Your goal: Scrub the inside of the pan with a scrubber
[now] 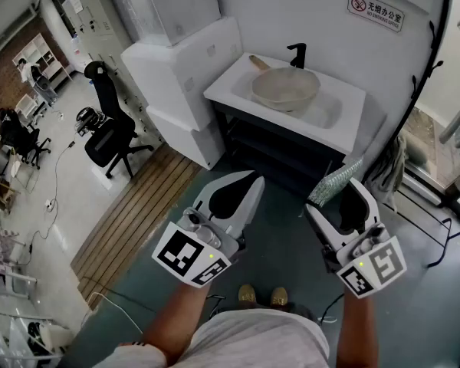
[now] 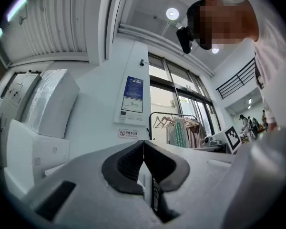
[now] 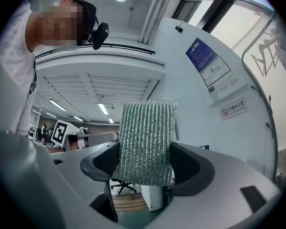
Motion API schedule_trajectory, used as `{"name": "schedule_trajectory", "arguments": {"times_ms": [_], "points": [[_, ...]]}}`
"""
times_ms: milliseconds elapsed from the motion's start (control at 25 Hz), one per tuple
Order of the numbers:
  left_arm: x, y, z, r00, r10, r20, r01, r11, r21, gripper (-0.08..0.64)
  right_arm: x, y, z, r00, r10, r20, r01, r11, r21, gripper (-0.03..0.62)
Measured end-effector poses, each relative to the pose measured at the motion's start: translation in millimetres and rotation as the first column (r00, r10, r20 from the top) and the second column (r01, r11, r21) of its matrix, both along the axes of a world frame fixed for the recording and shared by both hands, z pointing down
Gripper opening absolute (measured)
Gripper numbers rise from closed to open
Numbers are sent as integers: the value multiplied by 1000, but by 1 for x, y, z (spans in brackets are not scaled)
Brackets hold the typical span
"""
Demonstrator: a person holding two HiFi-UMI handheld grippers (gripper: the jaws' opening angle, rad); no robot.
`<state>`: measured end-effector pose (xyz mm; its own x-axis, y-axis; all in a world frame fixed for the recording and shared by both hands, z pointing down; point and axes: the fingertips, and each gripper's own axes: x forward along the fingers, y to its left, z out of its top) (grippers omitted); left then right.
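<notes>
I hold both tools up well short of the white tabletop point(image 1: 346, 123), where the pan point(image 1: 285, 88) rests just in front of a black faucet point(image 1: 297, 54), its handle angled toward the back wall. My left tool point(image 1: 253, 181) is closed tight, pad against pad, with nothing between them. My right tool point(image 1: 343, 194) is clamped on the silvery green scrubber point(image 1: 333, 182), which sticks up past the jaws, well apart from the pan. Bare teal floor point(image 1: 280, 221) lies open between me and the tabletop. Stacked white foam boxes point(image 1: 185, 71) stand just beside its left end, with a black office chair point(image 1: 107, 133) further left. Black cables point(image 1: 428, 71) climb the wall on the right, and a cloth point(image 1: 389, 171) hangs near that end. The shelves point(image 1: 280, 148) under the tabletop are too dark to read, and the frame's right edge cuts off the doorway.
</notes>
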<state>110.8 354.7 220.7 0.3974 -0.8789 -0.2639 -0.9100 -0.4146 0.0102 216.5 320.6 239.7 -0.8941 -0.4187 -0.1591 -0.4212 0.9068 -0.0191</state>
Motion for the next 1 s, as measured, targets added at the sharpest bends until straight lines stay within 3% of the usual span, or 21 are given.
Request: {"name": "schedule_trajectory", "arguments": {"times_ms": [1000], "points": [[-47,-13,-6,1000,17,8,-17,999,32,16,-36,-19,-11,999,43,9,-43,999,-4,339]]}}
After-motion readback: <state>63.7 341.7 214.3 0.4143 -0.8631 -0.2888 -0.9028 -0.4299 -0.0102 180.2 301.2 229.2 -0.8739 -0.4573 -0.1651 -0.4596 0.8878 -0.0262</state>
